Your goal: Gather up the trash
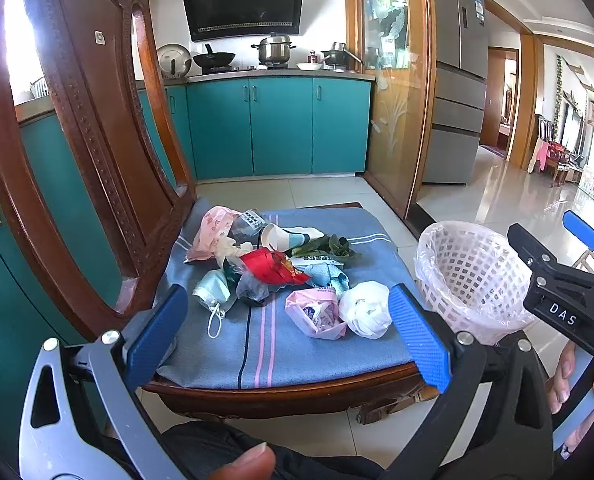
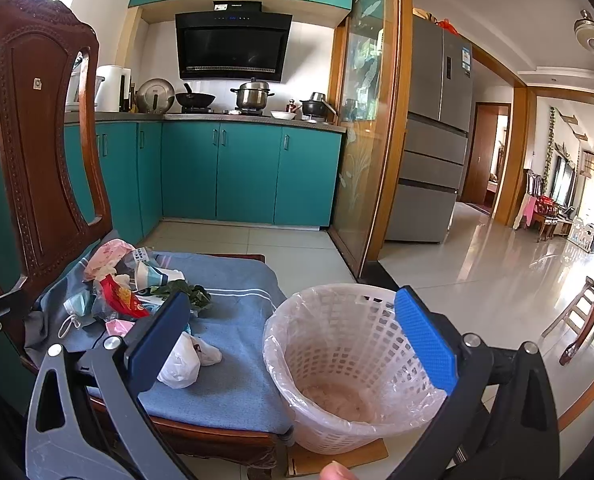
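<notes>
Basket upright — mouth up — beside chair.

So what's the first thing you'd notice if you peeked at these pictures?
The heap of colourful trash on the blue cushion of the wooden chair, with a bright red wrapper in the middle. Then the lined white basket, standing empty on the floor beside the chair.

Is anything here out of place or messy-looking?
Yes. A heap of litter sits on the chair cushion: a red wrapper, a face mask, a white bag and wilted greens. The lined waste basket beside the chair looks empty.
</notes>
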A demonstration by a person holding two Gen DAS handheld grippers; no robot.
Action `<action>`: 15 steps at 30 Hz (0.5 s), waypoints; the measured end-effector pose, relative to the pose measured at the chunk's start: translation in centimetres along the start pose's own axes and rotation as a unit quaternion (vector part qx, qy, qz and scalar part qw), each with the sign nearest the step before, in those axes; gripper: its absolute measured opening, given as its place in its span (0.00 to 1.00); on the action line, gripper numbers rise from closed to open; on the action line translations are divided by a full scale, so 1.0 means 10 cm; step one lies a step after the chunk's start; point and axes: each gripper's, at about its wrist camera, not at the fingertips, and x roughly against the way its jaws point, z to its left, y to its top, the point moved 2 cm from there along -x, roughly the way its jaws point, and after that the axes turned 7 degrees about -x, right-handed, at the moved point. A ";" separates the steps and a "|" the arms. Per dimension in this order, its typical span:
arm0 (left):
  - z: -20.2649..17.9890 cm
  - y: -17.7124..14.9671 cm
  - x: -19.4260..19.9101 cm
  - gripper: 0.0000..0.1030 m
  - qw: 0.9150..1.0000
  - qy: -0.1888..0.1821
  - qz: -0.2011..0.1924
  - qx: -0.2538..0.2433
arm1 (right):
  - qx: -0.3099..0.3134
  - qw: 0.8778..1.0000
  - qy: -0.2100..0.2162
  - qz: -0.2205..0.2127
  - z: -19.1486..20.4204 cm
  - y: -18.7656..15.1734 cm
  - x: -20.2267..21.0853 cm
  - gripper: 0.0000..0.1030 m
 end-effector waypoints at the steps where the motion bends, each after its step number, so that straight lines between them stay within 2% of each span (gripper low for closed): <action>1: -0.01 0.00 0.00 0.97 1.000 0.000 0.000 0.000 | -0.001 1.000 0.000 0.000 -0.01 0.00 0.00 0.97; 15: -0.03 -0.02 0.00 0.97 1.000 -0.002 0.002 0.000 | -0.003 1.000 -0.001 0.000 -0.04 -0.02 0.00 0.97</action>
